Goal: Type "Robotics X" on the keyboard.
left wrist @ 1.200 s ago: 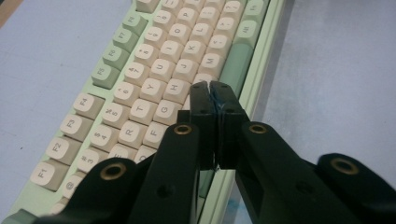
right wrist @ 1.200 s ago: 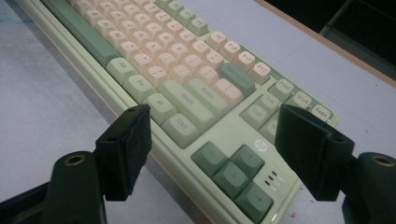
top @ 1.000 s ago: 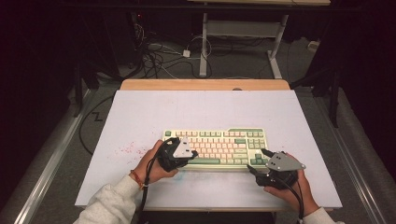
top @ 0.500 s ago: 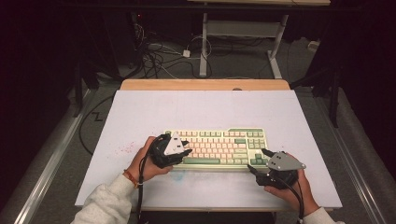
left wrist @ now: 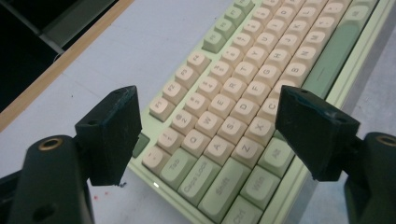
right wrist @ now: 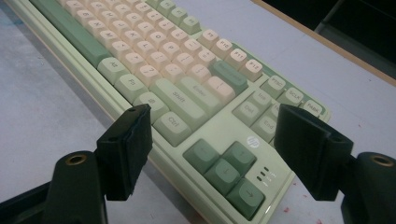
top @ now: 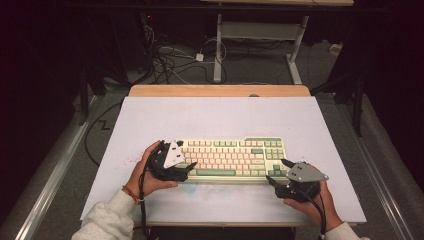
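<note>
Two grippers sit at the near corners of a pale green keyboard (top: 232, 159) that lies square on a white board (top: 220, 115), toward its near edge. The left gripper (top: 186, 171) is at the keyboard's left end; its jaws have just been opening and now stand wide apart, straddling the corner by the Tab and Caps Lock keys (left wrist: 198, 176) with nothing pinched between them. The right gripper (top: 276, 170) is at the right end, jaws spread just as wide around the corner with the arrow keys (right wrist: 223, 173), gripping nothing. Open board lies all around: a broad bare stretch beyond the keyboard up to a wooden strip (top: 220, 90) at the far edge, wide margins left and right, only a narrow band on the near side. Legible key caps include Shift, Ctrl, Alt, Enter, Win and letters such as Q, A, Z; a small round logo (right wrist: 252, 142) sits above the arrow keys, too small to read. Faint reddish specks mark the board. Beyond it the room is dark, with tangled cables (top: 172, 57) on a grey floor and white desk legs (top: 218, 47).
</note>
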Tool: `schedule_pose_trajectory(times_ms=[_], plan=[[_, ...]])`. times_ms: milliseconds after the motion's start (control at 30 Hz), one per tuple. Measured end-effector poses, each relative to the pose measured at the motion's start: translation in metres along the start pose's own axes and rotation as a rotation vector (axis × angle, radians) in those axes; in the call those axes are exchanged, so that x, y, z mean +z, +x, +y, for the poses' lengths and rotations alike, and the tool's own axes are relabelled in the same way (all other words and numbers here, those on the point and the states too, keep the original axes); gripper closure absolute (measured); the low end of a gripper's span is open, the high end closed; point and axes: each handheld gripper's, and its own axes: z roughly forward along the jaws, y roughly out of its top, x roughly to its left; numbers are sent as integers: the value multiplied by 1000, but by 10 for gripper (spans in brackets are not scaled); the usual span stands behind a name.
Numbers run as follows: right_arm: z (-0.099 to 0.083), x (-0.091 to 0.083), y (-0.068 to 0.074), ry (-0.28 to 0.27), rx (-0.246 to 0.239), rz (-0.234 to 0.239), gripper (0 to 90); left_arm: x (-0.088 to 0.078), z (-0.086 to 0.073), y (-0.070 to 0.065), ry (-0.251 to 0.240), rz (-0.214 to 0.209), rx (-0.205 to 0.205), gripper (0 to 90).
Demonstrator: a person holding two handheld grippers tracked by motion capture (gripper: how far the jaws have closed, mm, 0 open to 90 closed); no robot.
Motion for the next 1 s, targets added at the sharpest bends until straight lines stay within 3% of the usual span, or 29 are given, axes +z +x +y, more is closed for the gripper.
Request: schedule_pose_trajectory(times_ms=[133,467,800,1000], plan=[[0,0,-1,-2,7,2,283,-6,-10,1,-5,27,-2,207],[1,0,-2,-8,17,3,334,-12,-31,2,18,50,-17,203],[9,-3,-7,6,25,49,786,-20,-53,3,66,60,-47,203],[19,1,-11,23,39,96,897,-25,-64,4,86,54,-72,203]])
